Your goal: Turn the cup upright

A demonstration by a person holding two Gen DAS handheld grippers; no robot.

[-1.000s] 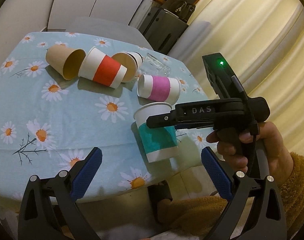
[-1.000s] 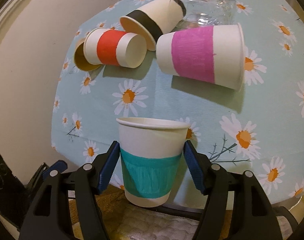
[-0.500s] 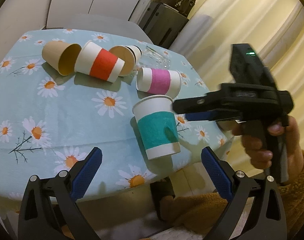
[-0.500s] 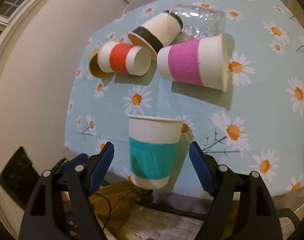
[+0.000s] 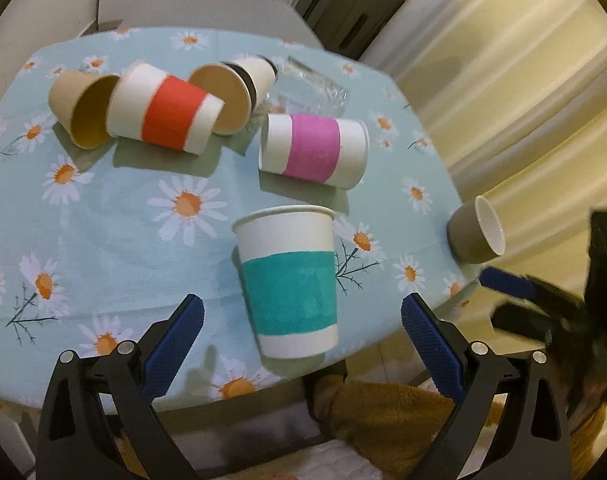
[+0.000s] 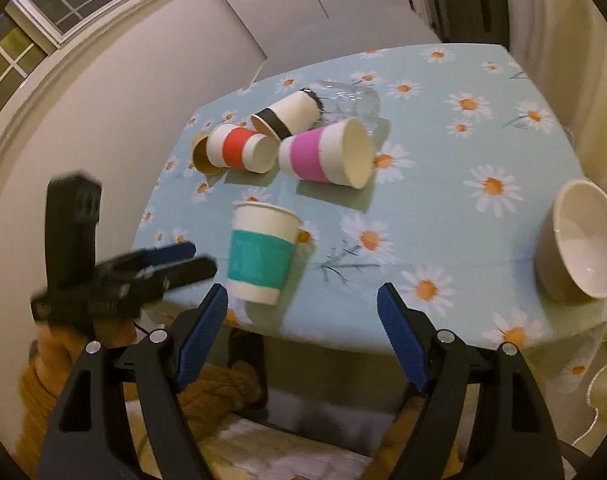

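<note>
The teal cup (image 5: 289, 280) is standing upright near the table (image 5: 103, 216) edge, in front of the pink cup (image 5: 313, 150), looking light and crushable, best pinched mid-band, while both grippers, left (image 5: 301, 350) and right (image 6: 303, 328), are hanging spread and empty.

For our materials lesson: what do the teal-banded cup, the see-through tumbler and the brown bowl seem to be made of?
Teal-banded cup: probably paper, matte white wall, rolled rim.
Tumbler: clear and shiny, glass or plastic; cannot tell which.
Brown bowl: likely glazed ceramic, thick wall, glossy white inside.
</note>
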